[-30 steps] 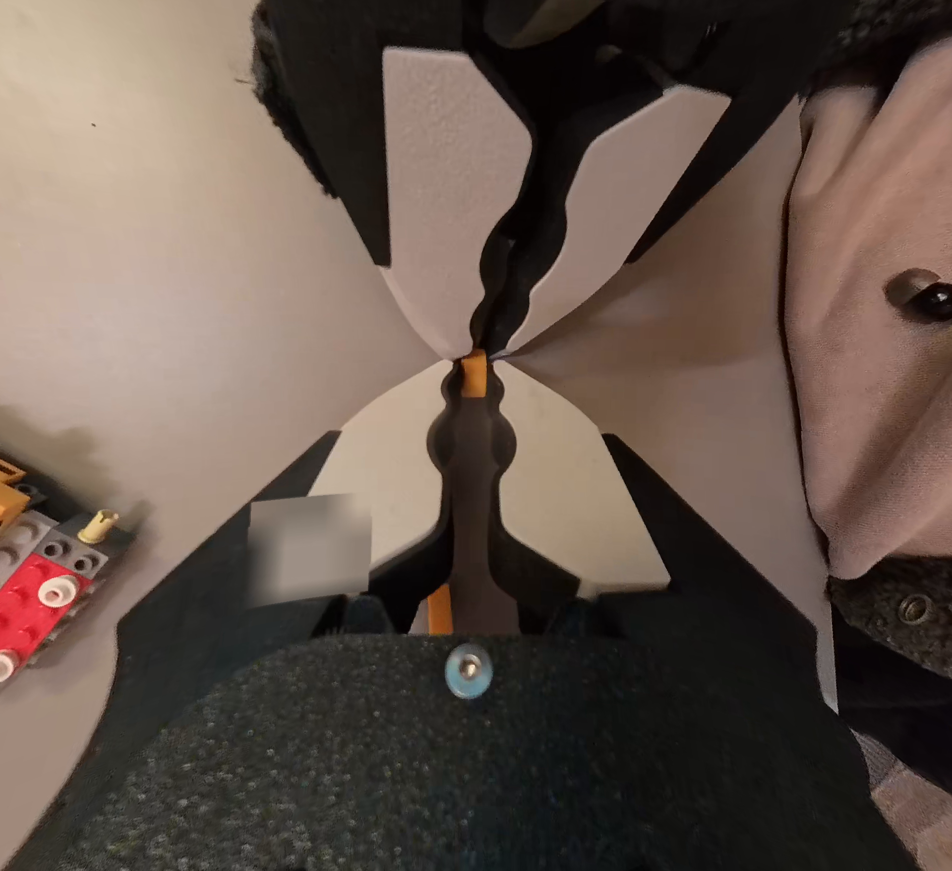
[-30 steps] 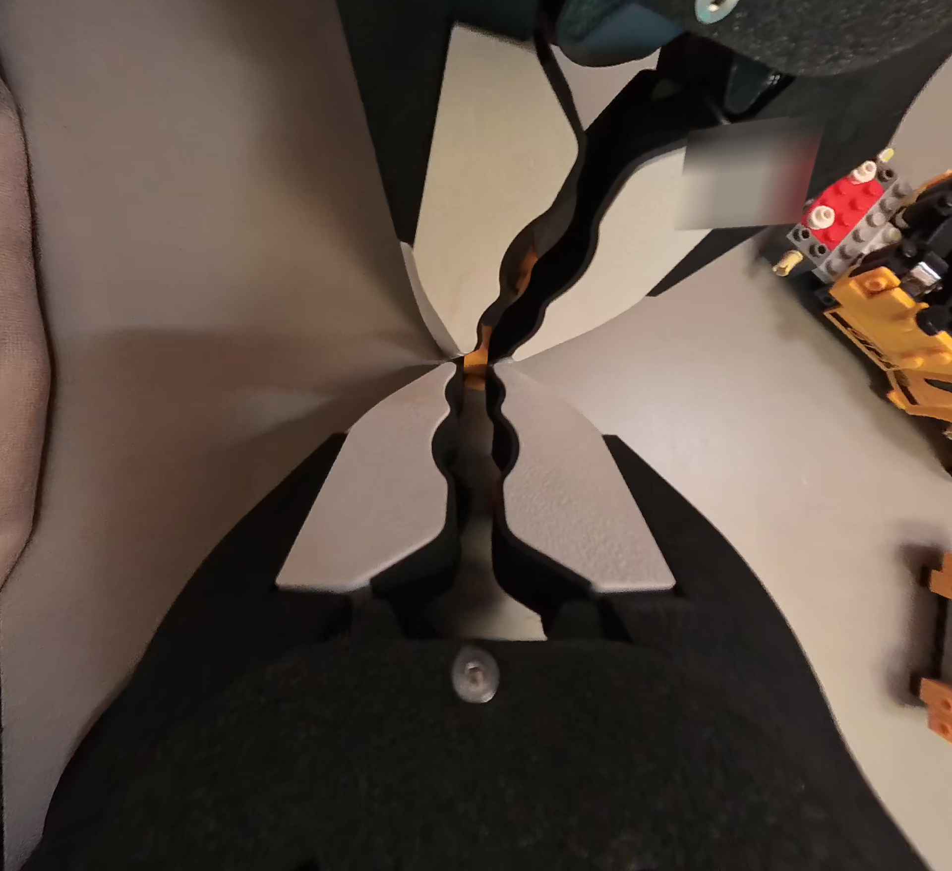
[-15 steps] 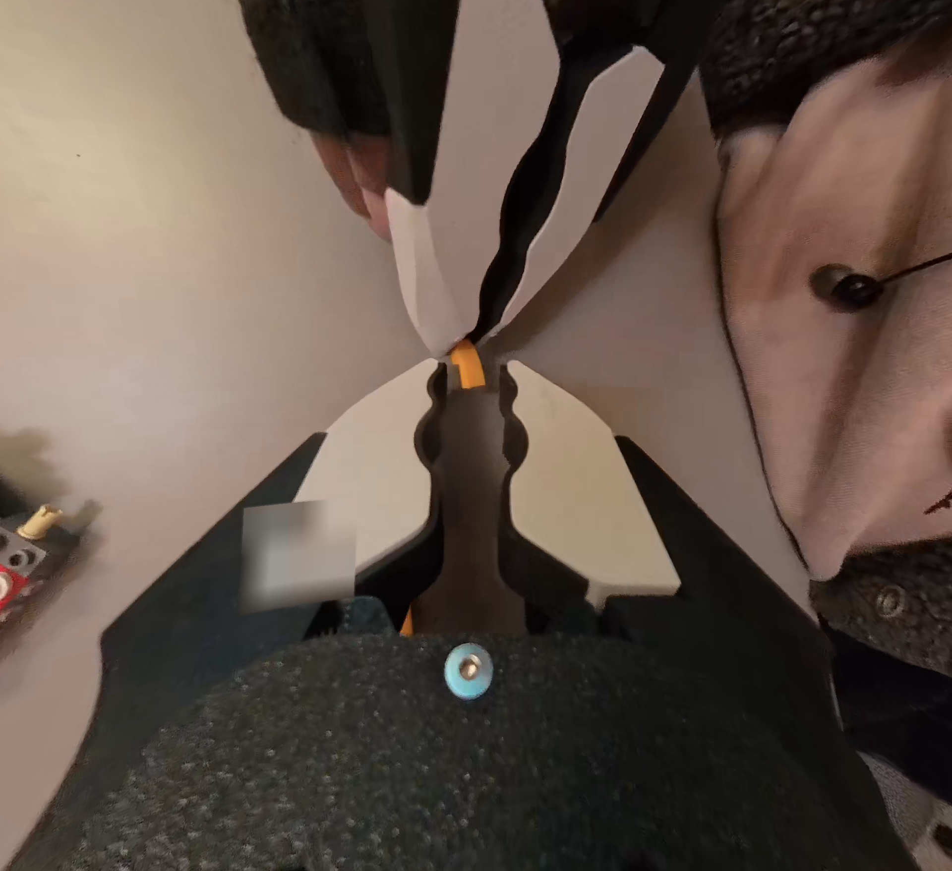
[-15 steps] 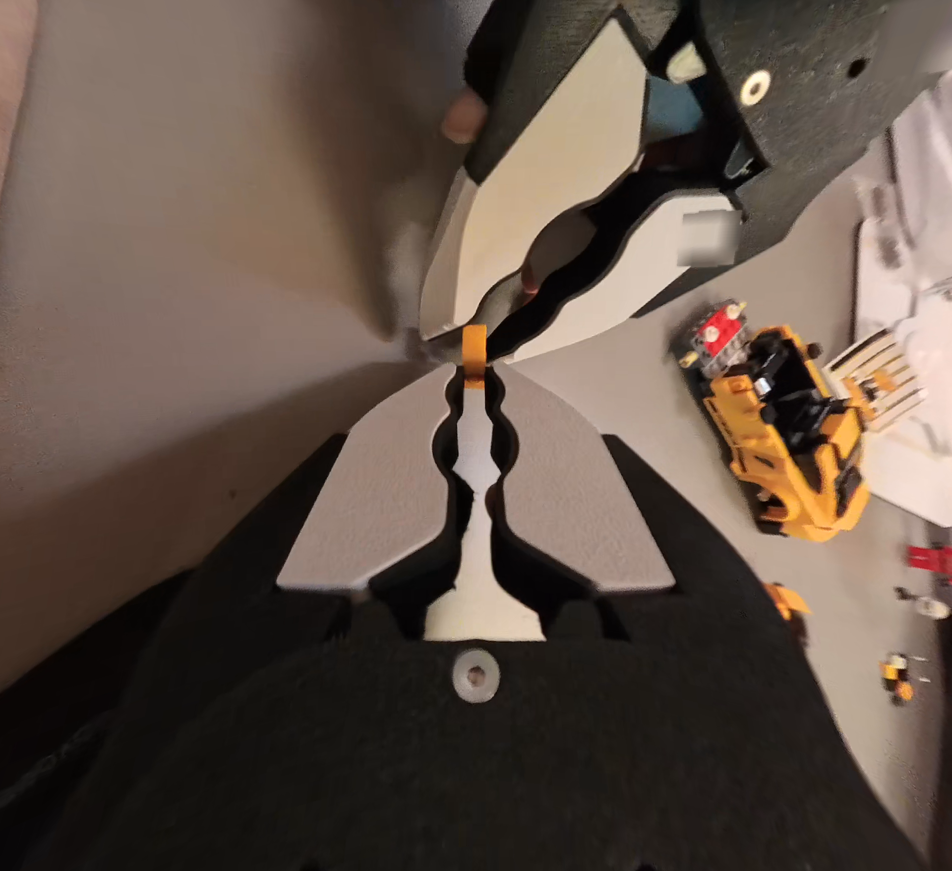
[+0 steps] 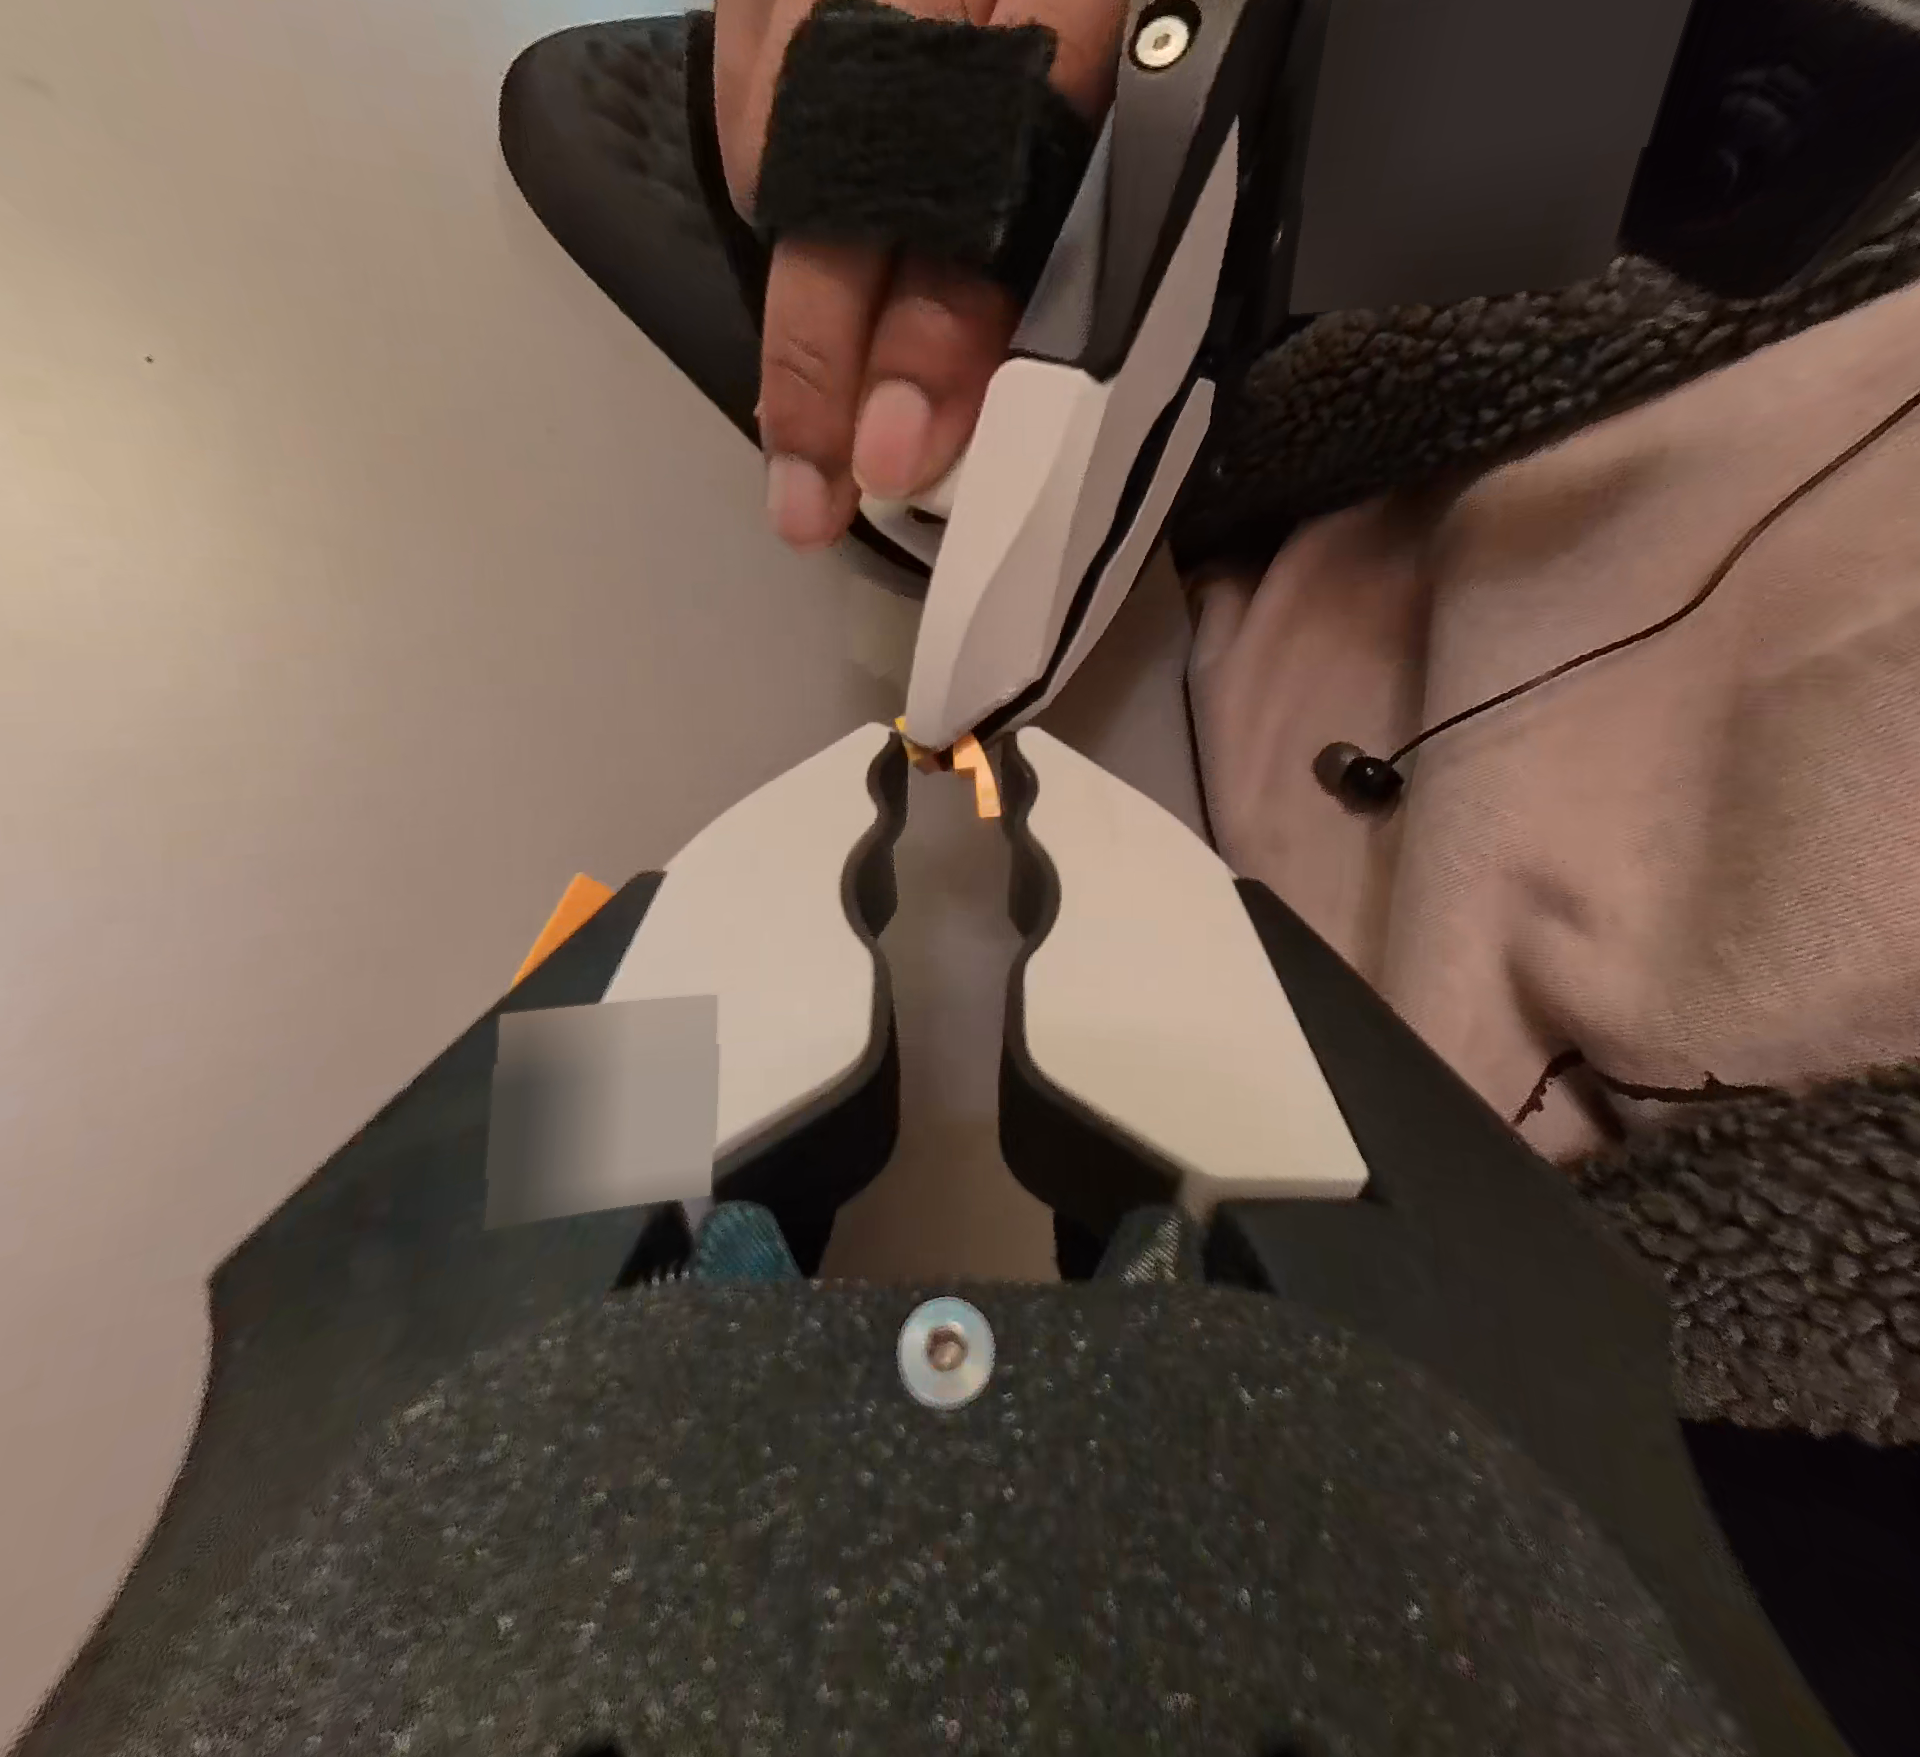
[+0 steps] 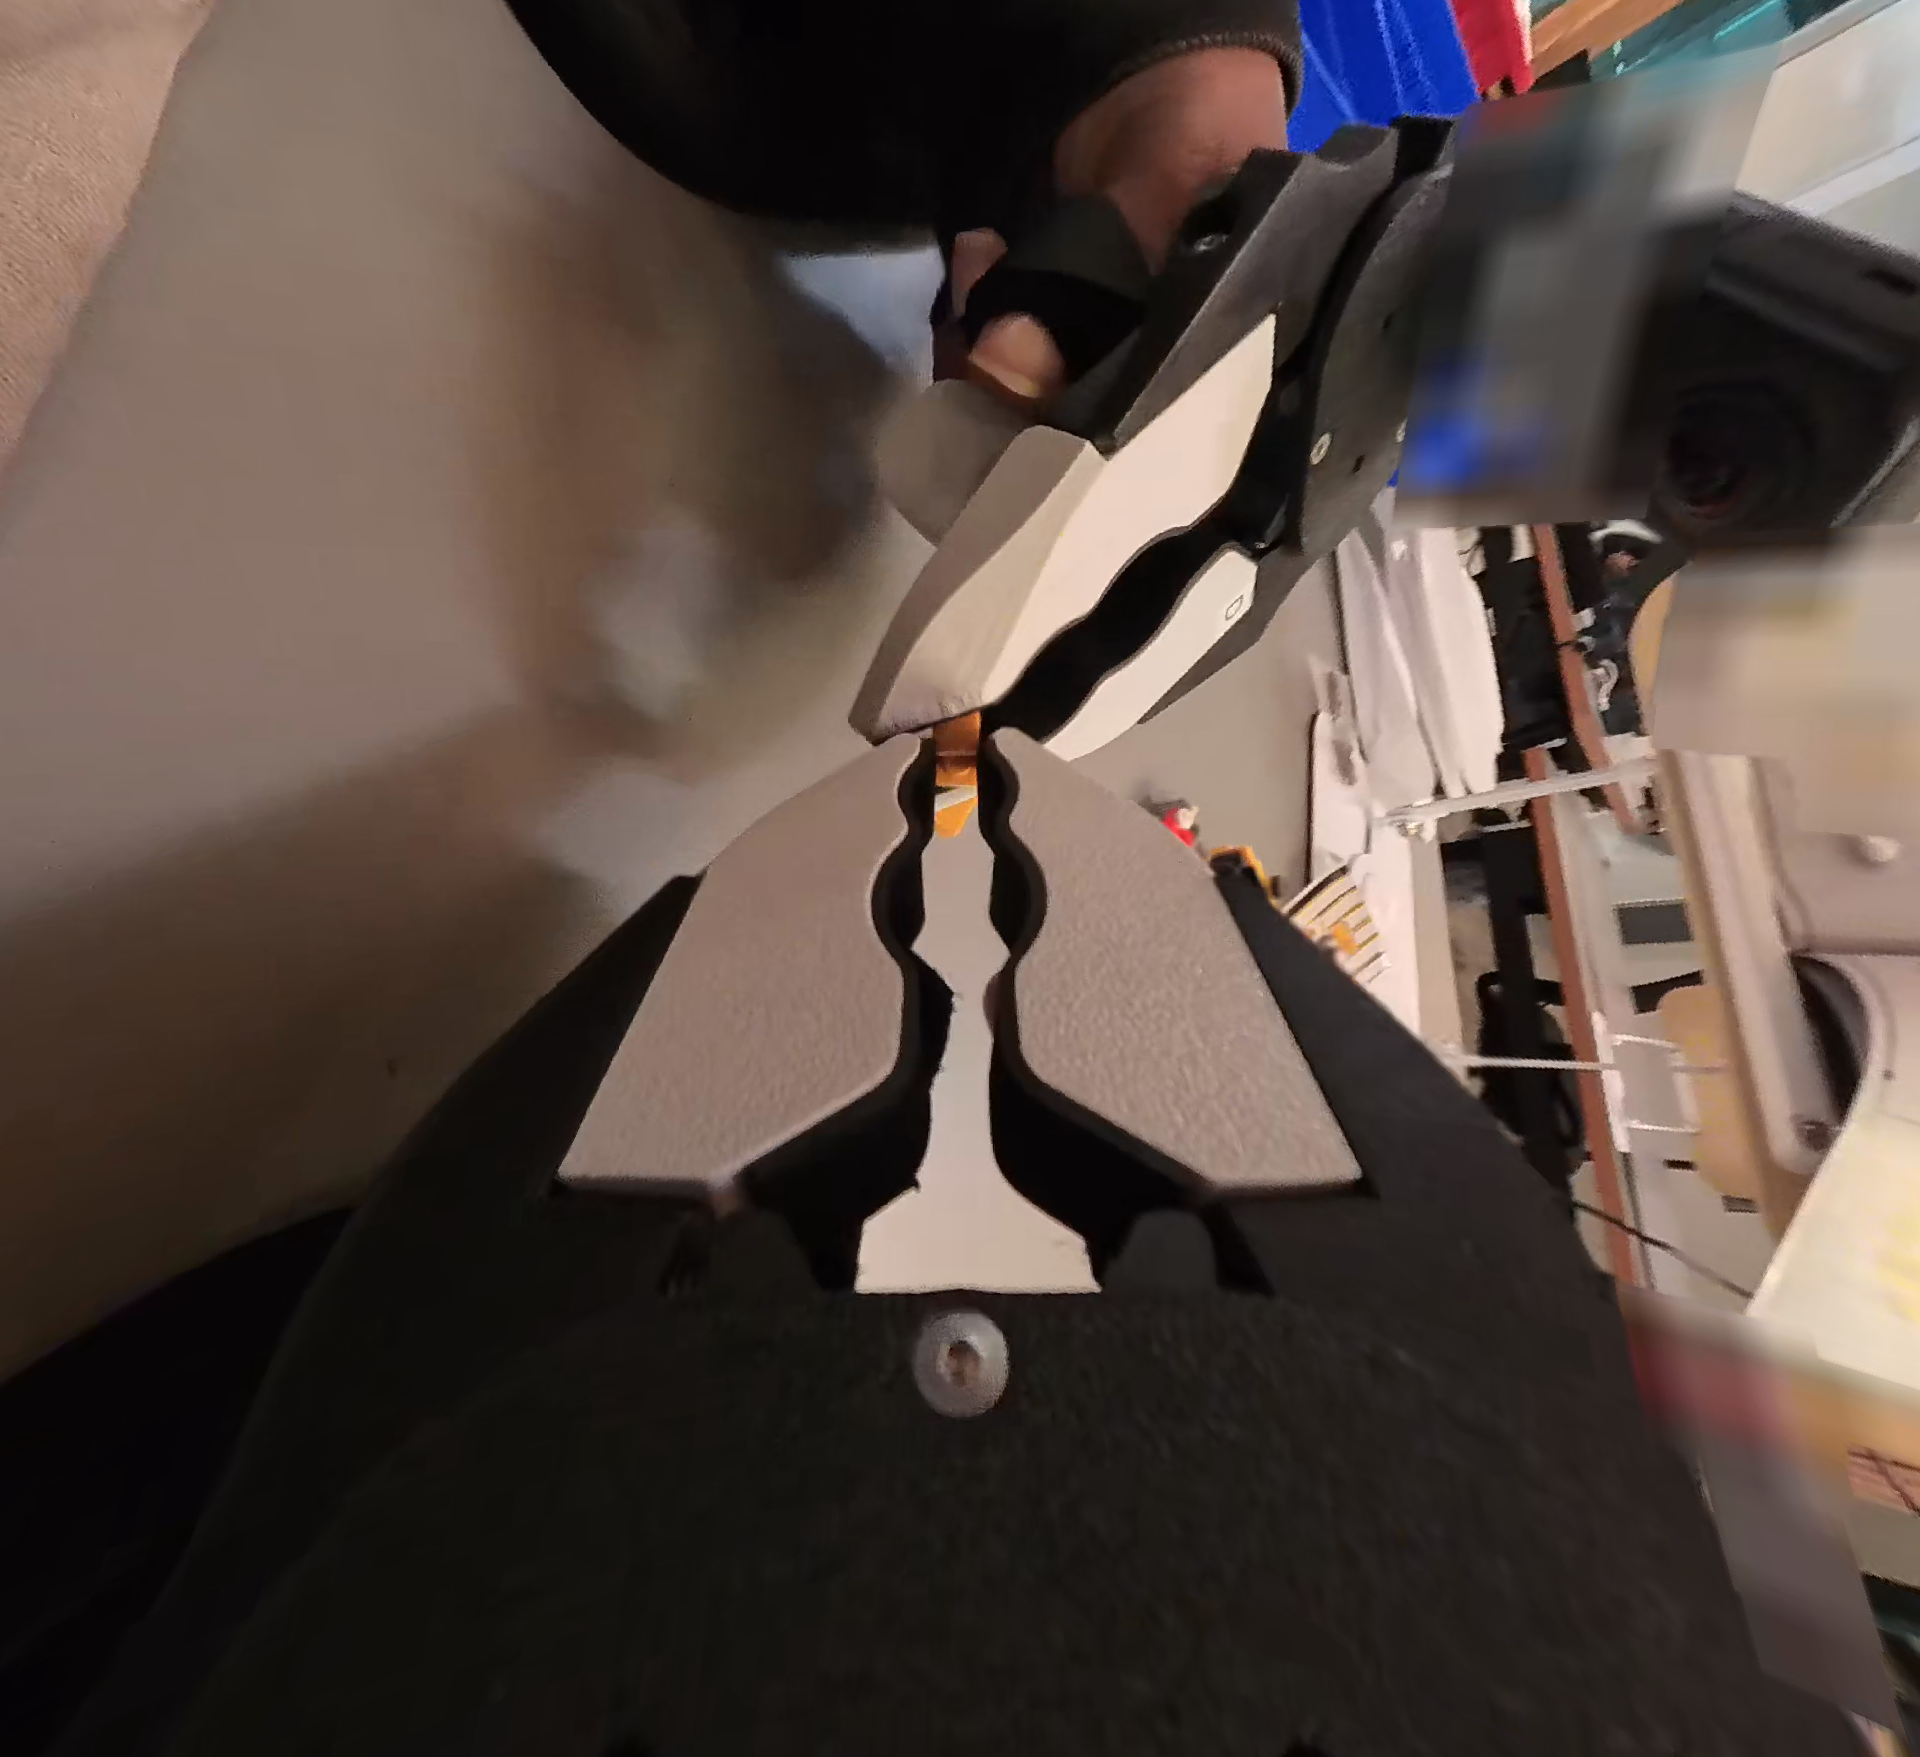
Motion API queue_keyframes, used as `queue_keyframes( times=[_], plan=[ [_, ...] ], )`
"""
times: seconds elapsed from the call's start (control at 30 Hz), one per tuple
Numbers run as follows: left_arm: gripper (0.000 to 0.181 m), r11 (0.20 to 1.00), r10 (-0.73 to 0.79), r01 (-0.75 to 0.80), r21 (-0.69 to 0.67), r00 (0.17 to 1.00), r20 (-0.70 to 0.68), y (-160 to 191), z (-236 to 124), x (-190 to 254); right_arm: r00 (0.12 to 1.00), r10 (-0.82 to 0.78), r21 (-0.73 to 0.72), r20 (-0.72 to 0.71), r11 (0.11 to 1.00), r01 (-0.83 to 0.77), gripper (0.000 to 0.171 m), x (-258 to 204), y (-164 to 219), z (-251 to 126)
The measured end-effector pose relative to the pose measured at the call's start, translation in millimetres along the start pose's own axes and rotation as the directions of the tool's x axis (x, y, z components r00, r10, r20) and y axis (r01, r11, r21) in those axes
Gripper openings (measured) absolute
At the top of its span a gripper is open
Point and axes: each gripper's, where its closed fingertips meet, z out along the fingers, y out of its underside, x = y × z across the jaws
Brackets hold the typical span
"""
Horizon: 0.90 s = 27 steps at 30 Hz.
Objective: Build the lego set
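In the left wrist view, the left gripper (image 5: 951, 757) fills the lower half of the frame, its two pale fingers narrowed to a small gap at mid-frame, and a small orange lego piece (image 5: 980, 780) sits at that gap against the right-hand fingertip; whether the left gripper actually pinches it cannot be told. The right gripper (image 5: 951, 733) comes down from the upper right, tip to tip with the left one, its jaws pressed nearly together on the upper end of the same orange piece. A bare hand (image 5: 883, 180) with a black strap (image 5: 904, 138) across its fingers holds that gripper in the upper middle of the frame. A second orange piece (image 5: 566, 918) peeks out at centre left, behind the left gripper's black body. Pale counter (image 5: 312, 460) fills the left side, and a person's beige garment (image 5: 1558, 772) with a dark fleece collar fills the right. In the right wrist view, the right gripper (image 6: 956, 751) occupies the lower middle, its grey fingers drawn close and clamped on the orange piece (image 6: 956, 772) at their tips. The left gripper (image 6: 940, 715) reaches in from the upper right, its tips meeting the piece from above, its jaws close together with a wavy gap behind them. A hand in a black sleeve holds it at the top centre. At centre right, small and far off on the counter (image 6: 312, 668), stands a yellow lego vehicle (image 6: 1242, 866) with a red part beside it.
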Motion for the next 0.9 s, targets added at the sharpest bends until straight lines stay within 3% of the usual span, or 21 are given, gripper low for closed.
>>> queue_keyframes(
  times=[0.2, 0.4, 0.73, 0.9],
  plan=[
    [0.014, 0.999, 0.013, -0.012, 0.051, 1.0, -0.014, -2.3, -0.7, 10.6, 0.982, -0.173, 0.022, -0.075, 0.984, 0.175, 0.007, 1.8, -10.7, -5.0],
    [0.011, 0.993, 0.039, -0.035, 0.111, 0.999, -0.033, -3.7, -1.9, 20.6, 0.965, -0.242, 0.071, -0.098, 0.966, 0.249, 0.007, 1.2, -20.6, -9.5],
    [0.01, 0.982, 0.05, -0.042, 0.184, 0.998, -0.037, -6.0, -6.2, 25.3, 0.959, -0.263, 0.083, -0.106, 0.959, 0.272, 0.015, 7.5, -26.7, -11.1],
    [0.01, 0.977, 0.063, -0.057, 0.206, 0.998, -0.024, -8.8, -8.1, 24.7, 0.99, -0.126, 0.118, -0.068, 0.984, 0.133, 0.016, 11.3, -24.6, -11.5]
  ],
)
